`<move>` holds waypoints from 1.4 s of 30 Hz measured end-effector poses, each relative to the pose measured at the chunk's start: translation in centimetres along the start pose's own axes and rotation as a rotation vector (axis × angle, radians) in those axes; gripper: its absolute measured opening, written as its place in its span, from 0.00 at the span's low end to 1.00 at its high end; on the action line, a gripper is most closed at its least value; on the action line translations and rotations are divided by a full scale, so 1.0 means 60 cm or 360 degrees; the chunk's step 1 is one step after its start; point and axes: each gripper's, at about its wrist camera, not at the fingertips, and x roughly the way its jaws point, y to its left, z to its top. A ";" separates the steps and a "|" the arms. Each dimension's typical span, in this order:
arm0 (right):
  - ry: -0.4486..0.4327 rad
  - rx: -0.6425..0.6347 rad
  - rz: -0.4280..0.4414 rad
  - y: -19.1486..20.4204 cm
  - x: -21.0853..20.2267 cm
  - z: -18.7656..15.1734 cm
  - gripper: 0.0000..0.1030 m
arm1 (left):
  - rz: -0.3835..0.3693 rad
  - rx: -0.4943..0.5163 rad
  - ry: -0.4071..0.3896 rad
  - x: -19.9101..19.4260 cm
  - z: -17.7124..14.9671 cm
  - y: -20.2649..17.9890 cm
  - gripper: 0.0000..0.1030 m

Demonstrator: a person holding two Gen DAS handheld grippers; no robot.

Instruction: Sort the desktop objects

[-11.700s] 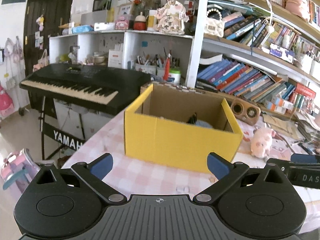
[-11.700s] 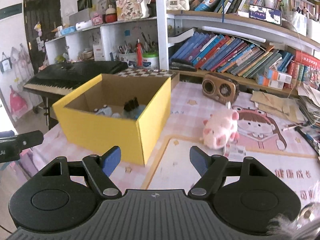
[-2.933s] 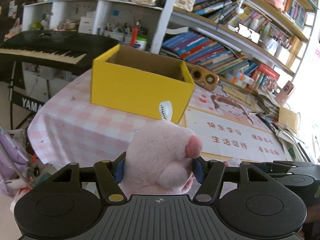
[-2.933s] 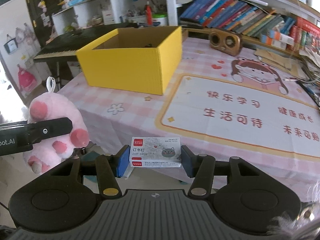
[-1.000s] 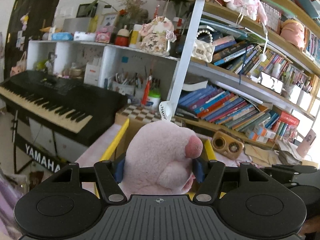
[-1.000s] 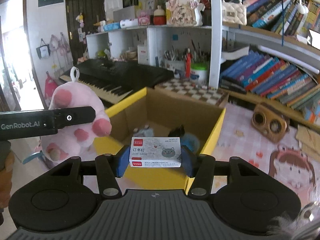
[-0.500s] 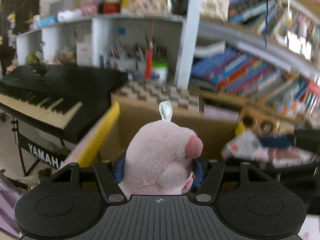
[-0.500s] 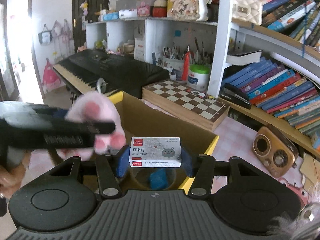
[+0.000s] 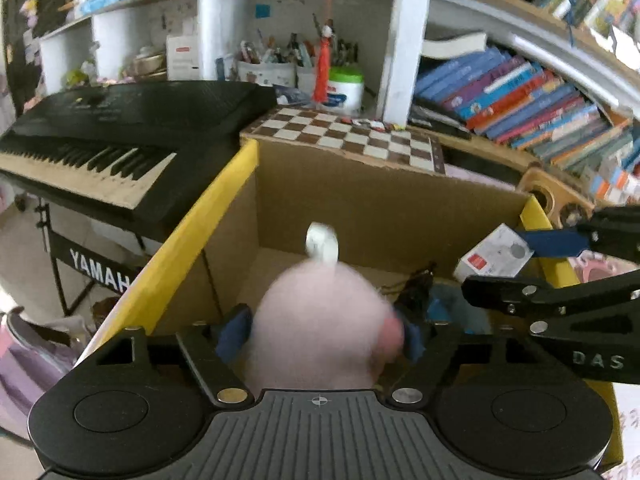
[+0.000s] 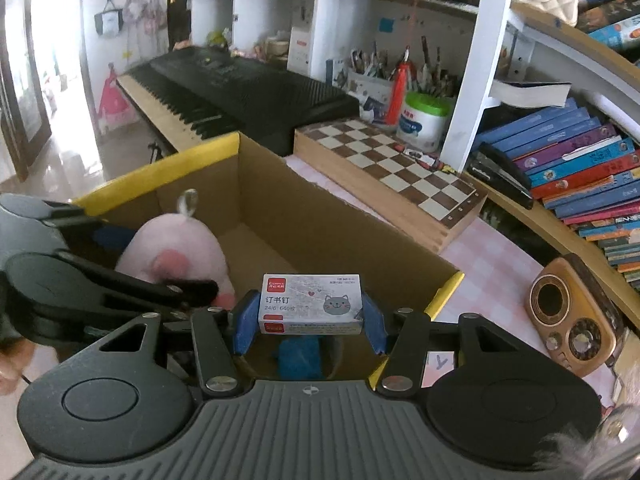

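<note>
left tongs (image 9: 320,334) opening around the pink plush (image 9: 320,320) over the yellow box (image 9: 188,236), right tongs (image 10: 306,320) clamped on the staple box (image 10: 311,304) above its near wall, risk: staples clip the rim and fall outside.

Each gripper is black plastic: a ribbed dark-grey deck at six o'clock, flanked by two round housings with inset discs. The left gripper (image 9: 320,334) has angled black link arms with silver rivets and blue finger pads (image 9: 234,330). The right gripper (image 10: 310,322) matches it, its blue pads (image 10: 244,322) alike; seen at three o'clock from the left camera, its side carries white letters "DAS".
</note>
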 end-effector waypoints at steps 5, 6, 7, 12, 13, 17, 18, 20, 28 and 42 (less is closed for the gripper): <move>0.0072 -0.0078 0.0020 -0.008 0.019 0.001 0.50 | -0.0146 -0.0122 -0.0194 -0.039 -0.003 0.012 0.89; 0.0078 -0.0116 0.0020 -0.005 0.021 0.001 0.49 | -0.0177 -0.0149 -0.0245 -0.051 -0.004 0.014 0.91; 0.0087 -0.0163 0.0020 0.000 0.023 0.000 0.49 | -0.0194 -0.0167 -0.0278 -0.058 -0.003 0.015 0.92; 0.0153 -0.0290 0.0061 0.017 0.038 -0.006 0.50 | -0.0202 -0.0223 -0.0399 -0.097 -0.010 0.020 0.93; 0.0158 -0.0303 0.0056 0.020 0.041 -0.007 0.50 | -0.0194 -0.0227 -0.0412 -0.101 -0.010 0.022 0.93; 0.0156 -0.0294 0.0043 0.020 0.045 -0.009 0.55 | -0.0143 -0.0242 -0.0449 -0.123 -0.024 0.028 0.93; 0.0147 -0.0296 0.0036 0.020 0.044 -0.008 0.58 | -0.0123 -0.0239 -0.0461 -0.129 -0.027 0.029 0.93; 0.0121 -0.0304 0.0018 0.021 0.038 -0.007 0.62 | -0.0080 -0.0224 -0.0488 -0.140 -0.033 0.029 0.94; -0.0002 -0.0178 -0.0069 0.018 -0.015 -0.010 0.69 | -0.0016 -0.0143 -0.0492 -0.171 -0.044 0.024 0.94; -0.0205 0.0102 -0.0395 0.050 -0.162 -0.078 0.81 | -0.0129 -0.0070 -0.0447 -0.224 -0.080 0.017 0.99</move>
